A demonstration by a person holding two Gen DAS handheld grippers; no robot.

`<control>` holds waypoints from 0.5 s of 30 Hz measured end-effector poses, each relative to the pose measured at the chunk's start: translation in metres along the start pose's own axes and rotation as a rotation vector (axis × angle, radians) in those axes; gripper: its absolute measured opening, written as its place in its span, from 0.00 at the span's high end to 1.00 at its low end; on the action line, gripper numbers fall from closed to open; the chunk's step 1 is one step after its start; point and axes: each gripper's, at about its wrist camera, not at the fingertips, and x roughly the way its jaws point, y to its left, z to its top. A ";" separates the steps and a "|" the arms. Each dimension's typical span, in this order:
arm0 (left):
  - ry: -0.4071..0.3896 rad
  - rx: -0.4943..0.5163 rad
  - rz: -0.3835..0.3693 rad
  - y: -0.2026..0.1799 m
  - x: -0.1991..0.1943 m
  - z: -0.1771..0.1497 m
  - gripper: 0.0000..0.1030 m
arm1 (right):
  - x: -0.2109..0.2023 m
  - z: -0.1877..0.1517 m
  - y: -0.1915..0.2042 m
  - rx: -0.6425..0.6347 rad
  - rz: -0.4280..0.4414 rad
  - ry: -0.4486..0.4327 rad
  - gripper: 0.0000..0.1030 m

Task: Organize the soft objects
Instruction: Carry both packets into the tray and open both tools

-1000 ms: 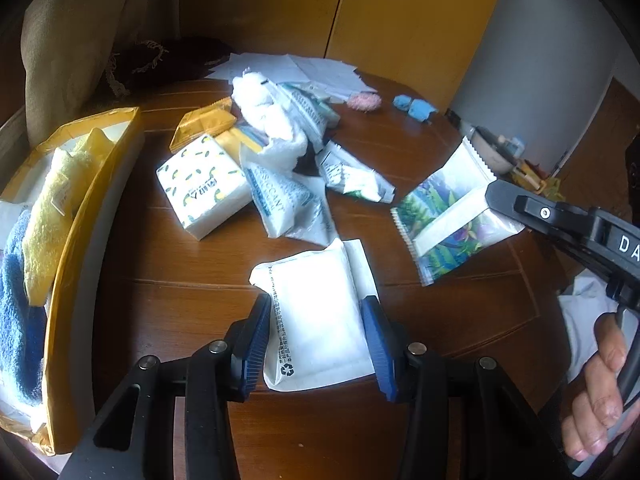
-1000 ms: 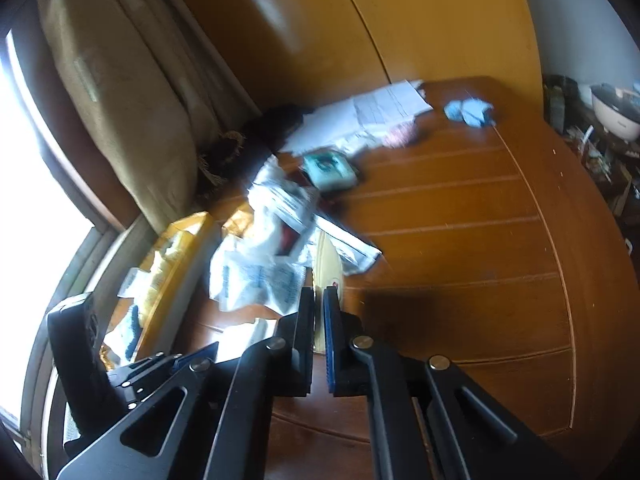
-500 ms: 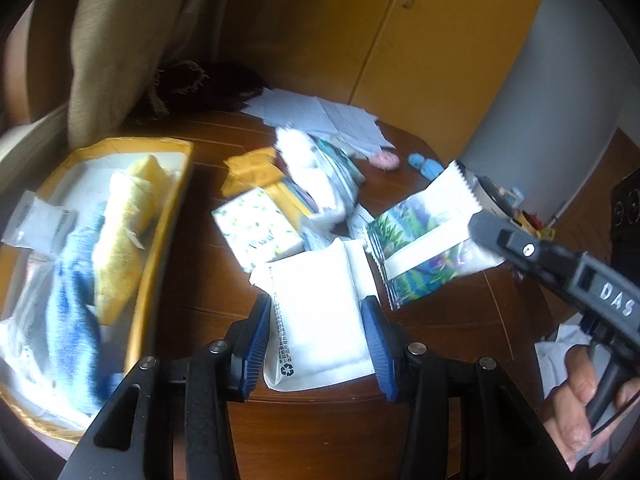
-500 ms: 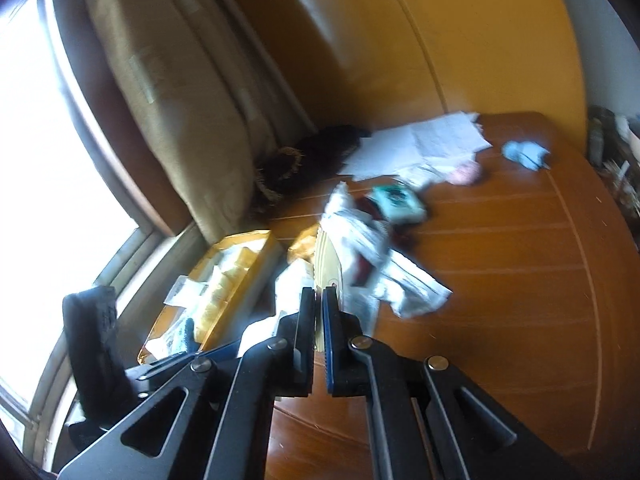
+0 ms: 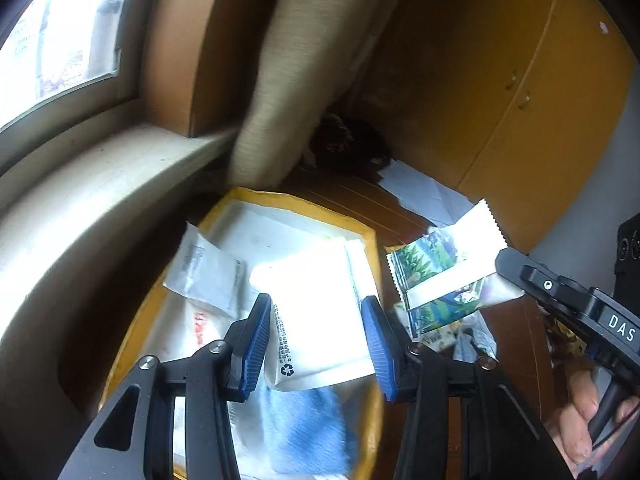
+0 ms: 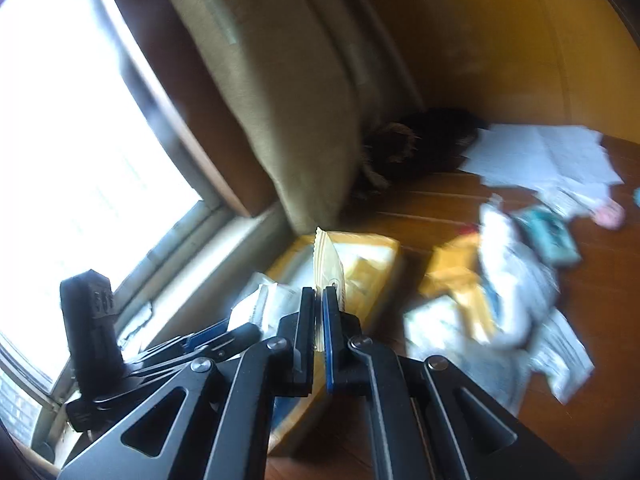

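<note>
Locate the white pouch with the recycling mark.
Left wrist view, centre: the white pouch sits clamped in the left gripper, held above the yellow tray.

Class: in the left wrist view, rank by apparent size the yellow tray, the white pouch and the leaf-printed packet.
1. yellow tray
2. white pouch
3. leaf-printed packet
The pouch sits nearest the camera, so its lead over the packet is unsure.

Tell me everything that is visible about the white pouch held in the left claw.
The white pouch is a flat, soft packet that looks like paper or thin plastic, with small black print and a recycling mark near its lower left corner. The left claw holds it by its two side edges, one blue pad on each. It hangs above the yellow tray, over a blue cloth, with its far end in bright glare.
</note>
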 end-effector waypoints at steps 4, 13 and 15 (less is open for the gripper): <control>0.016 -0.030 0.032 0.026 0.017 0.015 0.53 | 0.035 0.016 0.017 -0.023 0.008 0.013 0.97; 0.082 -0.030 0.042 0.044 0.050 0.024 0.53 | 0.111 0.023 0.016 0.014 0.004 0.125 0.97; 0.099 -0.020 0.039 0.041 0.058 0.028 0.53 | 0.119 0.024 0.012 0.020 -0.006 0.138 0.97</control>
